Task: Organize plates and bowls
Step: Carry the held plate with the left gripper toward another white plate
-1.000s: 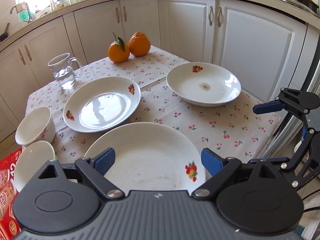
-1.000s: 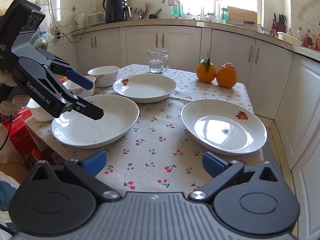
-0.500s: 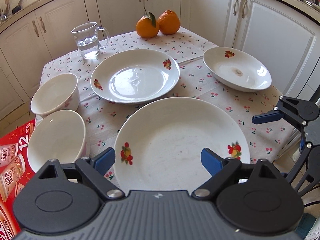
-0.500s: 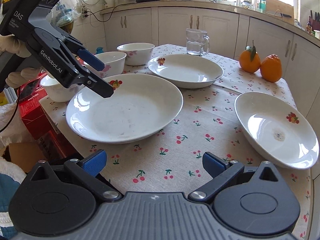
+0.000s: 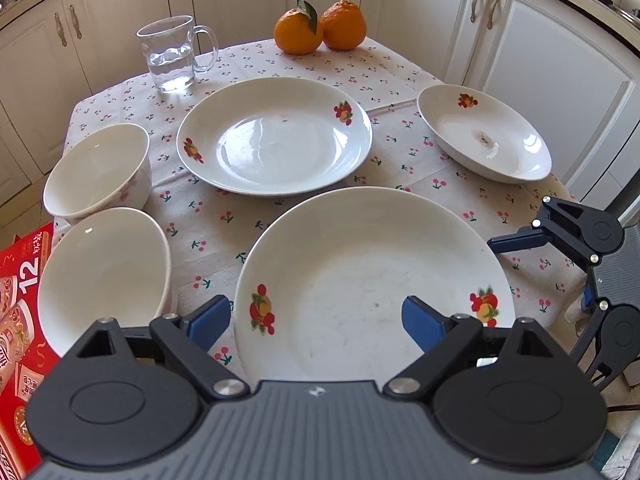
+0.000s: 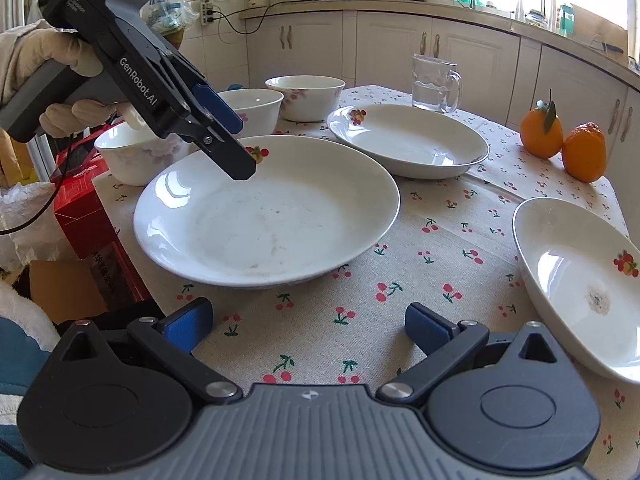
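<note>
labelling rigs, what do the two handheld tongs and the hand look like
Both tongs, left and right, are black with blue pads and ribbed grey bodies. The left reads "GenRobot.AI" and "DAS", trails a black cable, and is held by a hand in a cream glove.

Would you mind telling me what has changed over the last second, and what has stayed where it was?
The left gripper has come forward and down over the nearest large plate, its fingers wide open around the near rim without gripping yet. The right gripper has also closed in on the table, open and empty. The other plates, the bowls, the glass mug and the two oranges have not moved.
</note>
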The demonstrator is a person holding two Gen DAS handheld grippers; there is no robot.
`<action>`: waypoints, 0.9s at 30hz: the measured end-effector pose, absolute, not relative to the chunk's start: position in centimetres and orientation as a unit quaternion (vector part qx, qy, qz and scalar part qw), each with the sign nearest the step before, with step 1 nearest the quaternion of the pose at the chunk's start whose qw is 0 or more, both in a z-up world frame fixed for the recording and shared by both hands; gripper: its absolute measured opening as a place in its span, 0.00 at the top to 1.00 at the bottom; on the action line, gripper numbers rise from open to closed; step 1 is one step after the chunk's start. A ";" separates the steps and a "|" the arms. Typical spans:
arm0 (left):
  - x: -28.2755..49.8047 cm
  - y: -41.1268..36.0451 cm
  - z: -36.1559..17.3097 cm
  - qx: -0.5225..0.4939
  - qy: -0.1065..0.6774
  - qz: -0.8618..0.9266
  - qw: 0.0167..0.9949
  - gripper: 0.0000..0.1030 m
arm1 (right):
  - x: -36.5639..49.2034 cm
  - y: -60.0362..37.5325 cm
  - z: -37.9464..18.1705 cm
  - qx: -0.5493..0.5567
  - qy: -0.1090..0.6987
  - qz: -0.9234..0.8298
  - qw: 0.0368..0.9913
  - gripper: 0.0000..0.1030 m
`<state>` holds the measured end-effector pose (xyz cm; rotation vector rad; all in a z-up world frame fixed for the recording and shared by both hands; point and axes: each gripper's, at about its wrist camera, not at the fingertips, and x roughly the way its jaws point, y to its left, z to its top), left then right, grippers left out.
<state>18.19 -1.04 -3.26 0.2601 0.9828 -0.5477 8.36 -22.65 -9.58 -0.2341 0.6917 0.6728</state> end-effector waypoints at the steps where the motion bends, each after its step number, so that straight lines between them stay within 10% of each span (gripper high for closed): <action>1: 18.4 -1.0 -3.4 0.121 0.469 -0.260 0.836 0.10 | 8.4 -22.7 -9.6 -0.113 0.330 0.327 0.878 0.00; 27: 21.7 -1.7 -5.0 0.146 0.523 -0.282 0.791 0.28 | 8.9 -20.3 -9.2 -0.140 0.318 0.389 0.853 0.05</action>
